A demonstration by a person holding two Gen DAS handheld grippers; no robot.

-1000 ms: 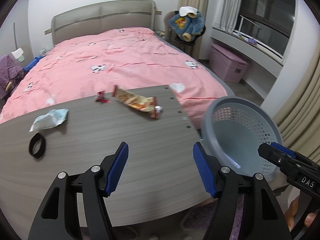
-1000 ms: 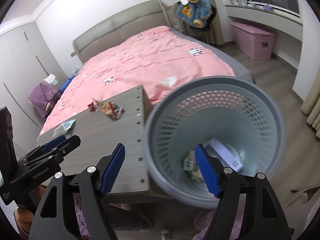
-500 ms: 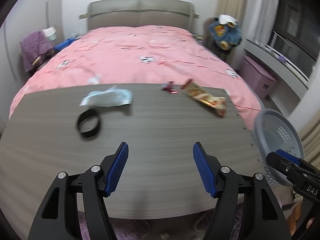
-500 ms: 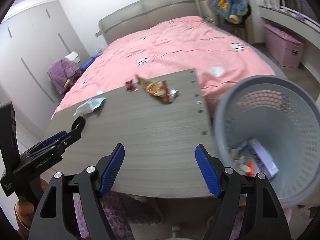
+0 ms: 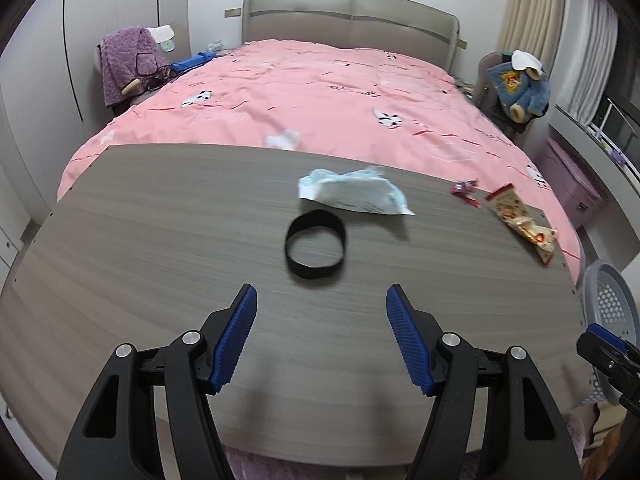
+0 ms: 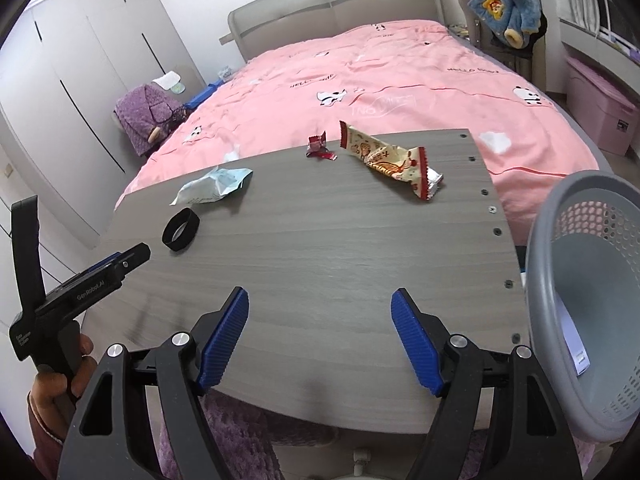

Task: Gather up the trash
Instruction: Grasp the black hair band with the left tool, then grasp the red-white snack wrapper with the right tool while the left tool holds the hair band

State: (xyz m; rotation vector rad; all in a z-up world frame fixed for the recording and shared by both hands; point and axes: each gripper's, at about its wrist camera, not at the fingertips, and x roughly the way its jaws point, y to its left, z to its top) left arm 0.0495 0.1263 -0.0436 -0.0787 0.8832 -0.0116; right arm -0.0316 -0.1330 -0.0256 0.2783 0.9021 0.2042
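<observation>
Both tongs spread wide and empty: left gripper (image 5: 320,340) poised low over near table edge, aimed at black ring (image 5: 315,244); right gripper (image 6: 320,340) likewise over near edge, closer to right end. Remaining trash on grey table (image 6: 320,248): crumpled pale-blue wrapper (image 5: 354,196) just beyond ring, small red wrapper (image 6: 319,147) and long snack packet (image 6: 390,160) at far right. Grey mesh basket (image 6: 592,304) beside table's right end, below its top, some items already inside.

Step judged: reach for next piece, nothing gripped. Next move for left tongs: advance forward and down over ring or blue wrapper, close, then carry right to basket. Flat film likely needs a pinch on a raised crease.

Left hand (image 6: 60,384) wrapped round handle, tool level, pointing across table.
</observation>
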